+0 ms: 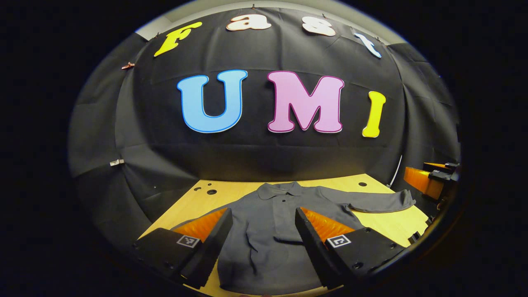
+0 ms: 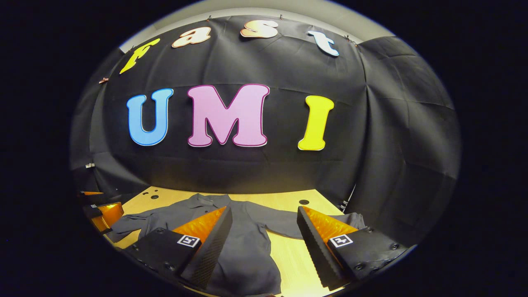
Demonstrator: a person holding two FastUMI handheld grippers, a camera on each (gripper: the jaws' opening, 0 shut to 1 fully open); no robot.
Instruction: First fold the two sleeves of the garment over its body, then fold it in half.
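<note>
Garment (image 1: 272, 231) flat on table (image 1: 383, 225), below both hand-held grippers (image 1: 264, 239) (image 2: 264, 243), jaws apart, empty

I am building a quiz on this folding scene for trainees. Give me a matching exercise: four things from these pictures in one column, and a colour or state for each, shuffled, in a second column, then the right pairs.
Things:
1. garment
2. table
3. left tool
4. the sleeve at the right of the left gripper view

States or colours:
A. pale wood with round holes
B. open, holding nothing
C. dark grey, collared, lying flat
D. stretched out sideways, not yet folded over the body

Pairs: 1-C, 2-A, 3-B, 4-D
</note>
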